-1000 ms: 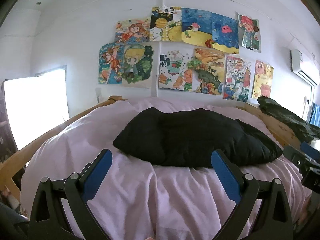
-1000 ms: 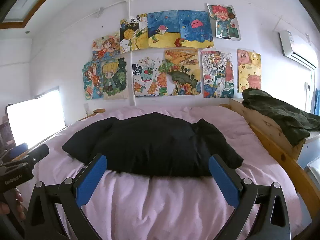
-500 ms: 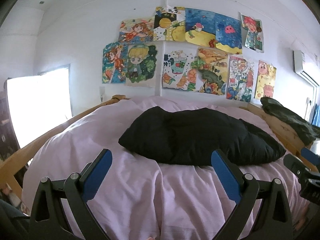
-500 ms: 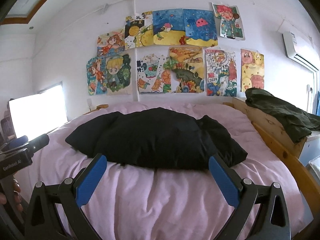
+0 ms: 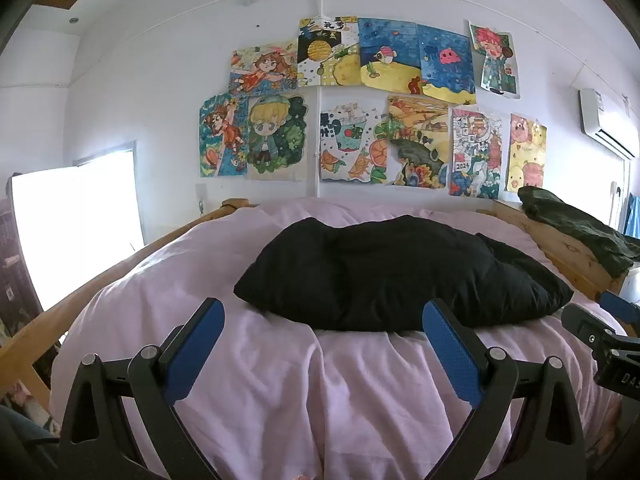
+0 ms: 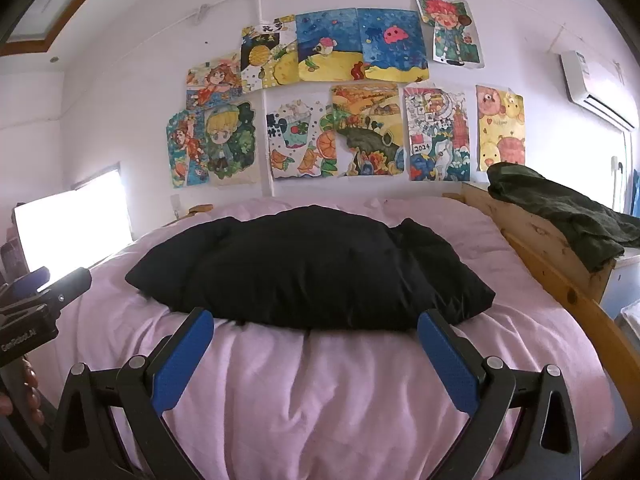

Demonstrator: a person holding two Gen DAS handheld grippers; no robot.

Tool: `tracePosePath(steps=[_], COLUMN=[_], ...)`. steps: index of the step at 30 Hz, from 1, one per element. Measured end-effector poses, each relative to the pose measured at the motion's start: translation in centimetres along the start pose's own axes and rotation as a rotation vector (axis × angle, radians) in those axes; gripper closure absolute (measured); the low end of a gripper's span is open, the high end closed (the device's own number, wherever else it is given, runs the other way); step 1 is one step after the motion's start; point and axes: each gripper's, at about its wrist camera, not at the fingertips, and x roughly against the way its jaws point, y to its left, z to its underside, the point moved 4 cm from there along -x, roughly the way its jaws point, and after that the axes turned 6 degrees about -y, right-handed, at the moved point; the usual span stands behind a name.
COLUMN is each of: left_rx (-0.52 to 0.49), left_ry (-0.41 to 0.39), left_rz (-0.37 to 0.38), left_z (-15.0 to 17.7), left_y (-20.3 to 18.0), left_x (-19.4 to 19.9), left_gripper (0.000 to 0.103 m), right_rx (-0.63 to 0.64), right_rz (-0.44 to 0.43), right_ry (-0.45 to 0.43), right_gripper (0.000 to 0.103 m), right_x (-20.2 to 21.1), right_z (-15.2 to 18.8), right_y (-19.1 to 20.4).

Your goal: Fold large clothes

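A large black garment (image 5: 392, 272) lies spread flat across the middle of a bed with a pink cover (image 5: 280, 380). It also shows in the right wrist view (image 6: 312, 272). My left gripper (image 5: 324, 316) is open and empty, held over the bed's near end, short of the garment's near edge. My right gripper (image 6: 316, 320) is open and empty too, just before the garment's near edge. The right gripper's body shows at the right edge of the left wrist view (image 5: 600, 328). The left gripper's body shows at the left edge of the right wrist view (image 6: 40, 296).
A wooden bed frame (image 6: 560, 276) runs along the right side, with a dark green garment (image 6: 560, 208) draped over it. Colourful drawings (image 5: 360, 112) cover the far wall. A bright window (image 5: 76, 232) is at the left. An air conditioner (image 6: 596, 84) hangs high right.
Both grippers have tilted up and drawn slightly back from the garment, so it sits lower in both views. Both stay open and empty. The garment has not moved.
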Motion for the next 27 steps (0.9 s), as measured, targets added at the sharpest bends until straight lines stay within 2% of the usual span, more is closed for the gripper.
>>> tracePosePath(steps=[27], left_rx=[0.008], left_ry=[0.007], left_rz=[-0.001], left_z=[0.14], left_y=[-0.18], left_x=[-0.05], left_gripper=[0.006], right_rx=[-0.001], right_rz=[-0.001], right_ry=[-0.002], right_gripper=[0.000], right_x=[0.04], right_z=[-0.03], right_y=[-0.10])
